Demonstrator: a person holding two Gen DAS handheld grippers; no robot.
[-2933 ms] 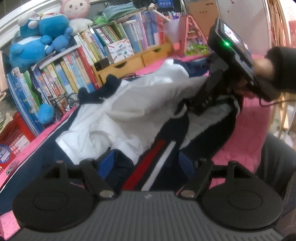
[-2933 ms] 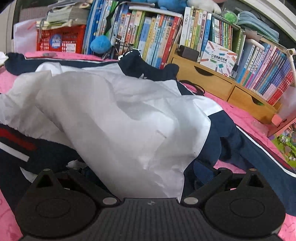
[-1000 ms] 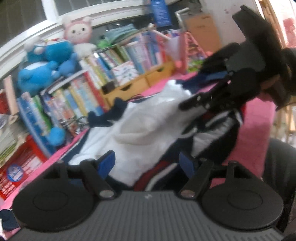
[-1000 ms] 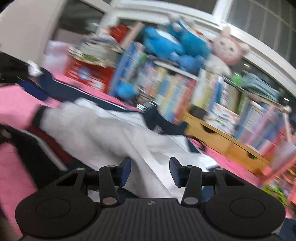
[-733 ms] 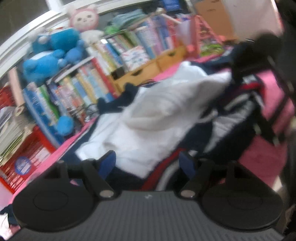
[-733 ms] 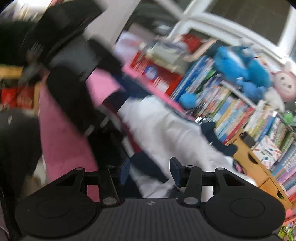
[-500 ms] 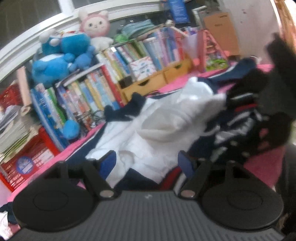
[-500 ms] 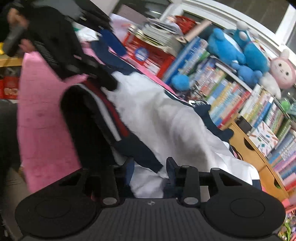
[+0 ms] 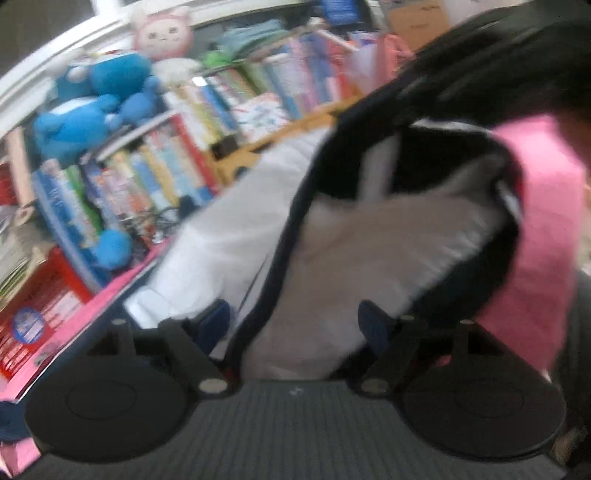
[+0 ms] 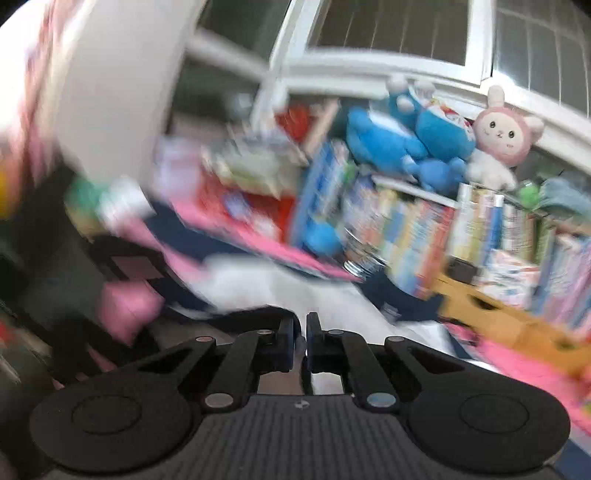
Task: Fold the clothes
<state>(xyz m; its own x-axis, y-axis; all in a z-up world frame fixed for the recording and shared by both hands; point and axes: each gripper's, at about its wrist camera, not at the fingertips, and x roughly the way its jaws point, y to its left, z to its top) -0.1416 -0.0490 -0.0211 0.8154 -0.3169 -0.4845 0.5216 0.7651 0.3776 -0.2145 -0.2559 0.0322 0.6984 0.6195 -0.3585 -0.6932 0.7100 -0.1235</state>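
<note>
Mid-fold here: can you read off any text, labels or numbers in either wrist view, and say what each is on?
None can be read.
Book spines: print blurred, unreadable.
Red box with round blue sticker: lettering smeared.
Illustrated book cover: too blurred.
Brown carton: faint marks, illegible.
Right wrist view: motion blur, nothing legible.

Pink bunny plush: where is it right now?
The pink bunny plush sits on top of the bookshelf, upper right in the right wrist view, just right of the blue plush toys.
</note>
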